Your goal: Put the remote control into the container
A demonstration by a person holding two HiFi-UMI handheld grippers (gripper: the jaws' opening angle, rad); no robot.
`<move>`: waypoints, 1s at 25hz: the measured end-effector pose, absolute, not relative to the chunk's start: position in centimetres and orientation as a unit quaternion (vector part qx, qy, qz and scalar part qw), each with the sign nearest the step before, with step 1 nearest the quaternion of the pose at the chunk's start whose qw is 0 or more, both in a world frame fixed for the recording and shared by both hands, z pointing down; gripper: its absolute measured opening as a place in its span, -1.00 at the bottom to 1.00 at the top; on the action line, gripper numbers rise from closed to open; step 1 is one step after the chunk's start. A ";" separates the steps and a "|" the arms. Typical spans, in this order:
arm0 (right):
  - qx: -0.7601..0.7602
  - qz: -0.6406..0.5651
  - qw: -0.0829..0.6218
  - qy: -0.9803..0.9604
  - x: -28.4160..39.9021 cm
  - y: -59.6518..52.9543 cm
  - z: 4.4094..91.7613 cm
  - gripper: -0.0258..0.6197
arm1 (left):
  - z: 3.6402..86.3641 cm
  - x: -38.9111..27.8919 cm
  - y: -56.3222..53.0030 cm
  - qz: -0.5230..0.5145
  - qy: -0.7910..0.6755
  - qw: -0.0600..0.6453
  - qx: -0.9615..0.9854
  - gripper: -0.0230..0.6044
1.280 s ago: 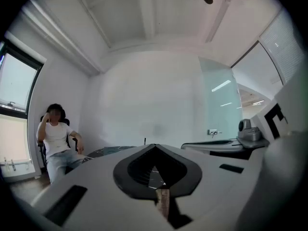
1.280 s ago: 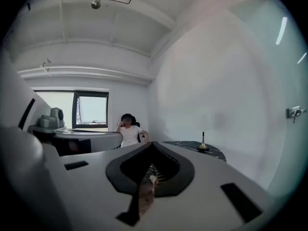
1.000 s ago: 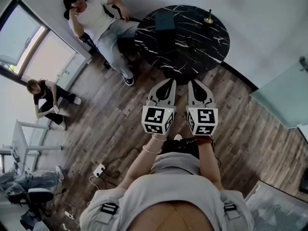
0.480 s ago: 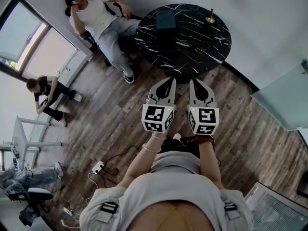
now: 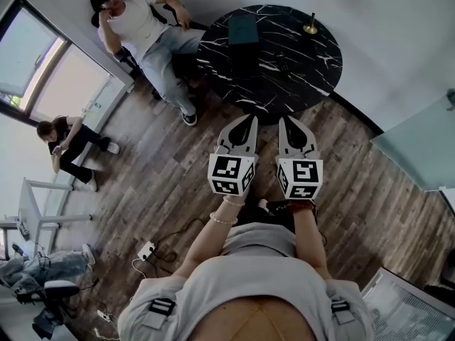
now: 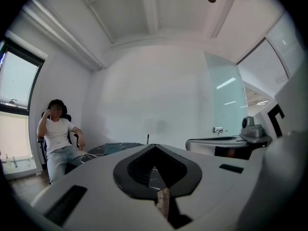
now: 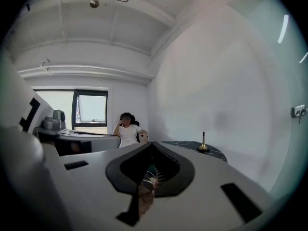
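The remote control [image 5: 282,63] shows only as a small dark oblong on the round black marble table [image 5: 316,73], hard to pick out against the white veining. It lies near the middle of the top. The container [image 5: 244,29], a dark teal box, stands on the same table toward the far left edge, well apart from the remote control. A small brass stand [image 5: 310,27] sits upright near the far right edge.

Both grippers are held side by side over the wooden floor [image 5: 163,190] on the near side of the table. Their tips point at the table but stay short of its edge and touch nothing on it. The left gripper [image 5: 250,118] is clenched, its jaws meeting at the tip with nothing between them. The right gripper [image 5: 285,120] is likewise closed tight and empty. In each gripper view the table top can be glimpsed through the teardrop gap behind the joined tips.

A person in a white shirt [image 5: 142,23] sits in a black chair just left of the table. A second person [image 5: 67,137] sits further left by the window [image 5: 32,55]. A white power strip [image 5: 147,250] with cables lies on the floor near the wearer's left side, and a frosted glass panel [image 5: 419,141] stands at the right.
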State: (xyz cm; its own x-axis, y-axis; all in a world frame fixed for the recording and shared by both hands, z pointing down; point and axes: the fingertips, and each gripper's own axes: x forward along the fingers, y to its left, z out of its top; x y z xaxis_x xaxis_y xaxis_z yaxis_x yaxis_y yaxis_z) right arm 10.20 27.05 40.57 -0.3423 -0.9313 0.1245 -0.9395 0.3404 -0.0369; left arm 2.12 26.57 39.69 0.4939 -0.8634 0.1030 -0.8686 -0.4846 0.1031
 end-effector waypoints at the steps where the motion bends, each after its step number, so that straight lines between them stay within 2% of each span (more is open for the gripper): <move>1: 0.574 0.051 0.040 -0.816 10.1 26.6 40.6 -0.88 | 39.8 2.0 26.0 0.019 -0.501 0.072 0.862 -0.91; 25: 0.639 0.055 0.045 -0.766 6.2 14.4 41.0 -0.88 | 40.7 -2.3 12.3 0.010 -0.432 0.094 0.897 -0.91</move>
State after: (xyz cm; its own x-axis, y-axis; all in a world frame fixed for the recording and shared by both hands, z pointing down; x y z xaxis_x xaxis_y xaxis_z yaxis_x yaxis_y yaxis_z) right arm 6.19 14.44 41.03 -0.1801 -0.9737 0.1397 -0.9836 0.1781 -0.0272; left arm -2.35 12.30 40.68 0.6268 -0.7729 0.0986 -0.7766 -0.6092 0.1607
